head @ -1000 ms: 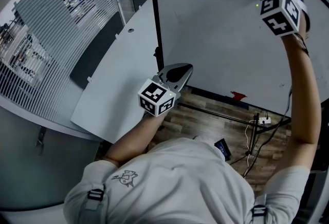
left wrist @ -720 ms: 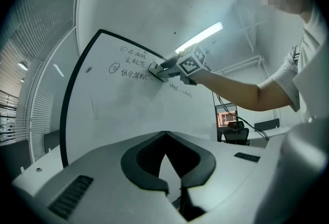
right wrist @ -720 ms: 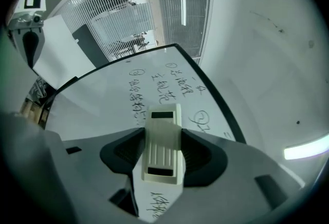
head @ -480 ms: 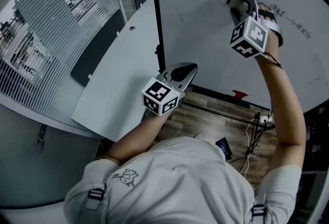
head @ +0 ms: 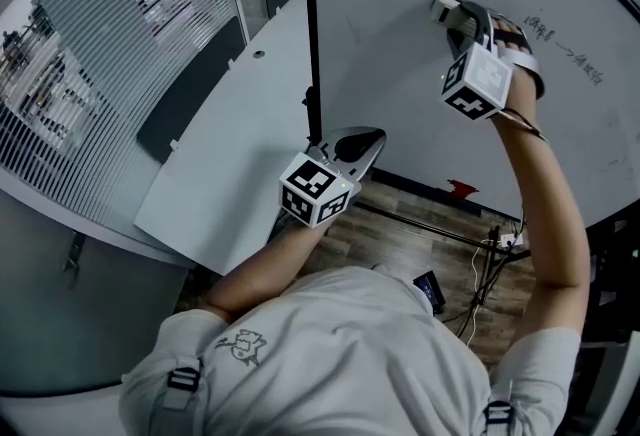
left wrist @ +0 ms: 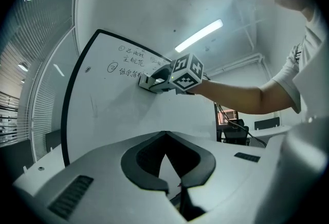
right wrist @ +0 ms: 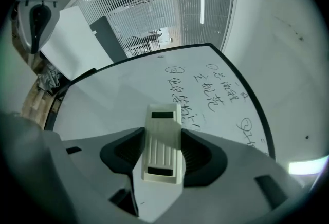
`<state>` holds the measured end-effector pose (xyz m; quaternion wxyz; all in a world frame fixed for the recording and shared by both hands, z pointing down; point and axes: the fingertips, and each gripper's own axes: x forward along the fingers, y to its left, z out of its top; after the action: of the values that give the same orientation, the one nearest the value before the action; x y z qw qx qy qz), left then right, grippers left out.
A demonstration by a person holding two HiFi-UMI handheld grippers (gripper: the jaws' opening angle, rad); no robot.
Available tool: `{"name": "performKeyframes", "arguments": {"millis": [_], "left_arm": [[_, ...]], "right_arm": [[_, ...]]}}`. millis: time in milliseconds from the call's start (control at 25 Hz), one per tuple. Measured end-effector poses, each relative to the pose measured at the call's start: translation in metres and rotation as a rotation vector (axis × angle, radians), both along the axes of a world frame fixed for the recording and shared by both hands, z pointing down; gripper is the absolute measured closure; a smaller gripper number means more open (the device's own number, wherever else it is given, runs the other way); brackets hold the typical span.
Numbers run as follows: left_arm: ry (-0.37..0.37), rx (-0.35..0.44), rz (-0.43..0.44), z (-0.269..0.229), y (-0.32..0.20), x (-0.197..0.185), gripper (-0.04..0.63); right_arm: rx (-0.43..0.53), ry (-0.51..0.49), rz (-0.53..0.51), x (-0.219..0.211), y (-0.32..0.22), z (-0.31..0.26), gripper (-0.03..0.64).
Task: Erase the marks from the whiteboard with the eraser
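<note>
The right gripper (head: 462,19) is raised to the whiteboard (head: 400,94), its jaws clamped on the long sides of a pale eraser (right wrist: 163,148). The eraser's front end sits against the board, just beside the lowest line of handwritten marks (right wrist: 191,102). More writing runs above it and off to the right, so I'd say most of the wiping is yet to come. The left gripper (head: 358,138) hangs low near the board's bottom edge, its jaws closed with nothing between them, touching nothing.

The worry from here is the grip. The eraser is pinched only by its sides, so a hard push into the board could twist it or slide it out of the jaws. If it meets the surface on one edge instead of flat, I'd expect streaks. The board looks free-standing, and heavy pressure might rock it.
</note>
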<state>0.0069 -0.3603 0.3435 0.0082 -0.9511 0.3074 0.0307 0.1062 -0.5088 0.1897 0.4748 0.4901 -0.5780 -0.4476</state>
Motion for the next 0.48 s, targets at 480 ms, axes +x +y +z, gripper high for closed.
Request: {"name": "performKeyframes", "arguments": {"millis": [480], "left_arm": [[-0.003,0.004,0.016,-0.004,0.008,0.008,0.591]], "right_arm": [[0.155,-0.046,0.026,0.011,0.004,-0.120,0.383]]}}
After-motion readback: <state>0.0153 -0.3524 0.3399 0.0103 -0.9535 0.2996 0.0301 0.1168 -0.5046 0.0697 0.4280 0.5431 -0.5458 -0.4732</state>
